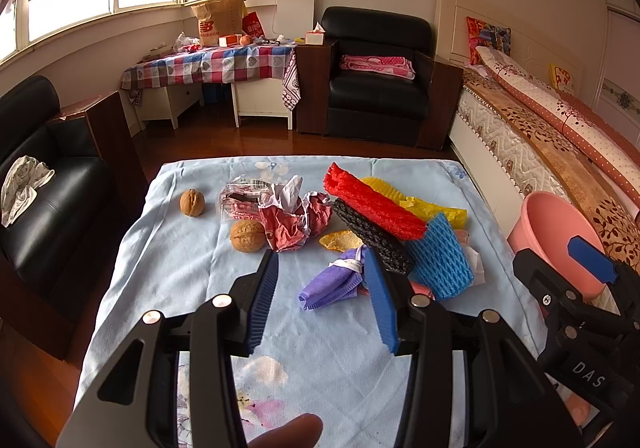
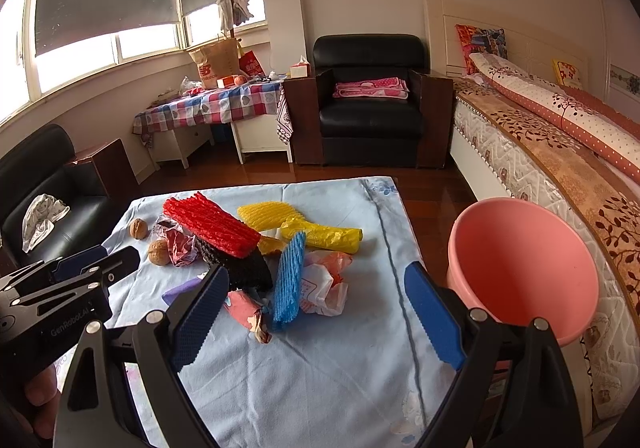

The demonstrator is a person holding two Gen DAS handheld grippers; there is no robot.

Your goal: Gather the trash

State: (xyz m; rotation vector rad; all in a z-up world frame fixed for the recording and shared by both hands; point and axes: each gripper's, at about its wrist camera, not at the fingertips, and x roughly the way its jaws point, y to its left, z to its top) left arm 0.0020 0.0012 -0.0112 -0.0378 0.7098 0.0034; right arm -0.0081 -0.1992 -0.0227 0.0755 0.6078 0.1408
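Note:
Trash lies on a light blue cloth-covered table (image 1: 192,280): a red foam net (image 1: 372,203), a black net (image 1: 372,238), a blue net (image 1: 440,260), yellow nets (image 1: 420,203), crumpled red paper (image 1: 296,219), a purple mask (image 1: 332,284) and two walnuts (image 1: 247,236). My left gripper (image 1: 320,300) is open and empty, just short of the purple mask. My right gripper (image 2: 316,316) is open and empty above the cloth, near the blue net (image 2: 290,280) and a white wrapper (image 2: 324,288). A pink bin (image 2: 528,268) stands right of the table.
A bed (image 2: 560,167) runs along the right, close behind the bin. A black armchair (image 1: 376,83) and a checked-cloth side table (image 1: 212,63) stand at the back. A black sofa (image 1: 48,183) is on the left. My right gripper also shows in the left wrist view (image 1: 592,280).

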